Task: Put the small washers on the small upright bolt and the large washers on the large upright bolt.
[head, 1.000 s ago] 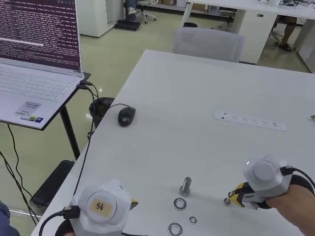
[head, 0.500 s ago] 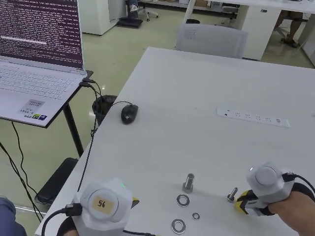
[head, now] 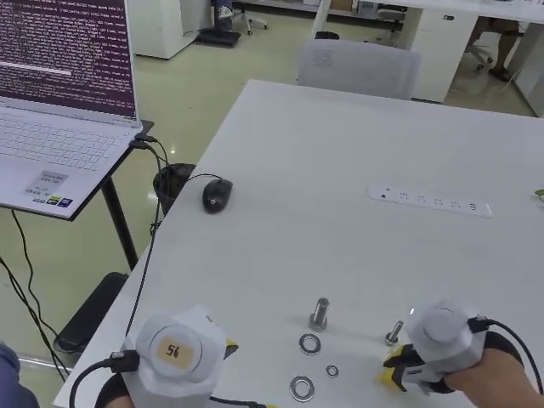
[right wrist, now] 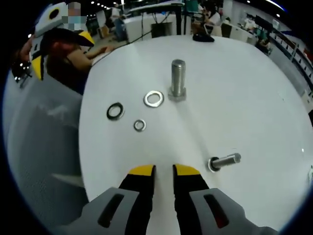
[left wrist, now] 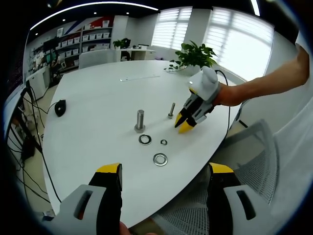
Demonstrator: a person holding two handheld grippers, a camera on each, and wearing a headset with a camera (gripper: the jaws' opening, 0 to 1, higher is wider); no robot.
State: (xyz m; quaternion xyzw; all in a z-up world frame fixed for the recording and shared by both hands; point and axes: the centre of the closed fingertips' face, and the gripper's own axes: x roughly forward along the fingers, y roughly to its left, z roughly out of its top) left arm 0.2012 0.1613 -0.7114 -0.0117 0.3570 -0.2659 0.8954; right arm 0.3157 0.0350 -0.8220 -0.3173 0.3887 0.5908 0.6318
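— What's the bench like?

— A white table (head: 340,170) in an open office with a pale floor. A laptop (head: 59,110) sits on a stand off the table's left edge, and a grey chair (head: 357,68) stands at the far end. On the table, a mouse (head: 217,197) lies toward the left and a power strip (head: 429,204) toward the right.

— And the bolts?

— Both stand upright close to the near edge, the large bolt (head: 320,313) on the left and the small bolt (head: 393,332) to its right, apart from it.

— The washers?

— All three lie flat on the table. A large washer (head: 309,344) is just on the near side of the large bolt. A second large washer (head: 301,388) lies nearer still, and the small washer (head: 331,371) lies between them, a little to the right.

— The grippers?

— The left gripper (left wrist: 165,169) hangs at the near edge, jaws spread wide with nothing between them. The right gripper (right wrist: 164,170) is just on the near side of the small bolt, apart from it. Its jaws are drawn almost together, leaving a thin gap, and hold nothing. Whether its tips touch the table, I cannot tell.
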